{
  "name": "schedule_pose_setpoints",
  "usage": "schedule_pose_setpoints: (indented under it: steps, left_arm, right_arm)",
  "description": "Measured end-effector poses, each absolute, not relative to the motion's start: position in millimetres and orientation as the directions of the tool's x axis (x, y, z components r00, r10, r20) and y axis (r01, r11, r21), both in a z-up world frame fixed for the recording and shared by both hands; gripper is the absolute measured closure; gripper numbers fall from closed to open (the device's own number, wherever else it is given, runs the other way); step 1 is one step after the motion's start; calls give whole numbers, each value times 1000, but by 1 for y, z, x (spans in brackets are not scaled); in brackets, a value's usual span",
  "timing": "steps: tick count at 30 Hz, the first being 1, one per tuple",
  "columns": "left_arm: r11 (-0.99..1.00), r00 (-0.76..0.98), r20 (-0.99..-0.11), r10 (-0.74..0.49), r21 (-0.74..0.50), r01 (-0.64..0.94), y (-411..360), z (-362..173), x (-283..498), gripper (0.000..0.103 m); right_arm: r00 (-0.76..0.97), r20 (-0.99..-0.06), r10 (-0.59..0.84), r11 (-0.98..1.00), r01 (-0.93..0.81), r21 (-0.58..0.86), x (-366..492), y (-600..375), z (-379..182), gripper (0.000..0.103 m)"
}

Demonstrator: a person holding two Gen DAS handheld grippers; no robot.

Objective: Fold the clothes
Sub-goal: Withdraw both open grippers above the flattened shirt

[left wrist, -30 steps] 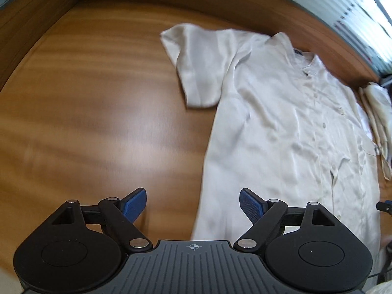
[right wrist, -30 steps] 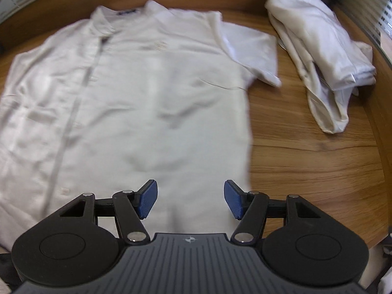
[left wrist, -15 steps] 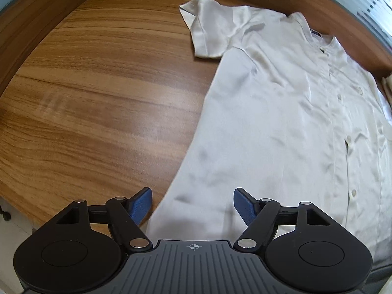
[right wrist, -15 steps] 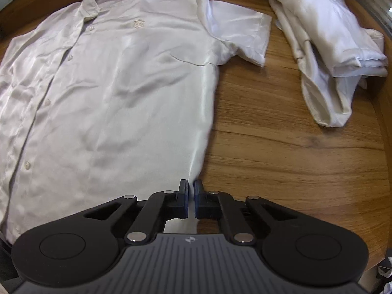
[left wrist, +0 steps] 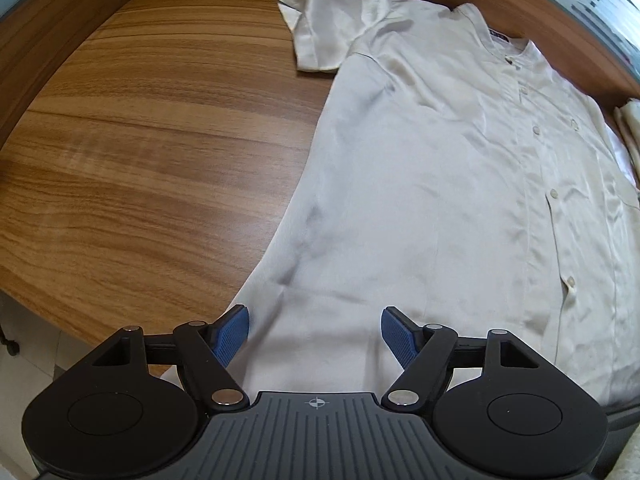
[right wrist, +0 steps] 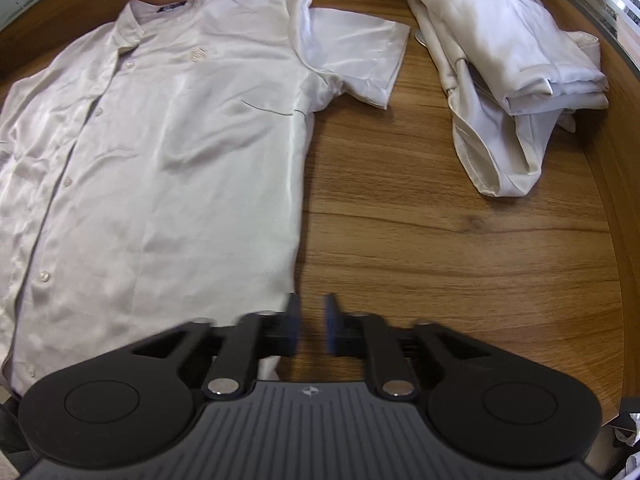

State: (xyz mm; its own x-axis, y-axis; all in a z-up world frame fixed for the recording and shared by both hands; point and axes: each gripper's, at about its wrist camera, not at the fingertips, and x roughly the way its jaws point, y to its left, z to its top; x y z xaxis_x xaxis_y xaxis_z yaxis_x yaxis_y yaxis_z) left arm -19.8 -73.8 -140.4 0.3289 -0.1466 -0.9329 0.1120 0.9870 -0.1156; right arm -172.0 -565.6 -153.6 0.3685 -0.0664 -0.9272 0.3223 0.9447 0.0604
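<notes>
Shirt (left wrist: 420, 184) is lying flat and buttoned on the wooden table (left wrist: 140, 140), collar at the far side, hem at the near edge. Left gripper (left wrist: 315, 334) is hovering with its jaws wide apart over the near left hem corner, and cloth is showing between them, not pinched. Right gripper (right wrist: 308, 330) is opening its jaws beside the near right hem corner; the picture is blurred there, but it seems only bare wood is between them. A crumpled garment (right wrist: 504, 72) is lying well apart to the right. For a clean fold, both grippers should be pinching the two hem corners evenly, then lifting together so the slippery fabric is not sliding crooked.
</notes>
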Motion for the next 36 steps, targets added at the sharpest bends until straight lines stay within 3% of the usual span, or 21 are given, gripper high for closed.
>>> schedule_pose_setpoints:
  steps: [11,13,15,16,23,26,29,36]
  left_arm:
    - [990,348,-929,-126,-97,98,-68,-132,-20,25]
    - [991,351,-928,-124,-96,97,-67,-132,-21,23]
    - [991,353,-927,-123,-94,97,-66,-131,-22,23]
    - [991,354,-927,-121,-93,98,-66,-131,-23,23]
    - [991,373,-920,-120,-90,96,-62,-124,-23,23]
    - [992,386,-915,-118,-91,89,-59,-120,-19,23]
    - [991,395,-911,-118,-84,103,-58,-118,-6,23]
    - [983,424,-897,-125,-55,174,-55,-112,52,24]
  right_arm:
    - [362,-932,-27,954,288,84,-176,-555,-163,67]
    - [359,-933,-20,957,278,87,-177,-552,-164,72]
    - [354,-935,-12,960,266,89,-178,-550,-166,100]
    - [351,-936,-11,962,258,86,-179,-548,-166,102]
    - [343,-938,-58,969,245,30,-184,-544,-164,103]
    - [344,-938,-49,968,249,40,-184,-545,-161,97]
    - [367,-929,-51,968,247,44,-185,-541,-151,67]
    - [412,-910,-49,955,287,78,-193,-524,-126,58]
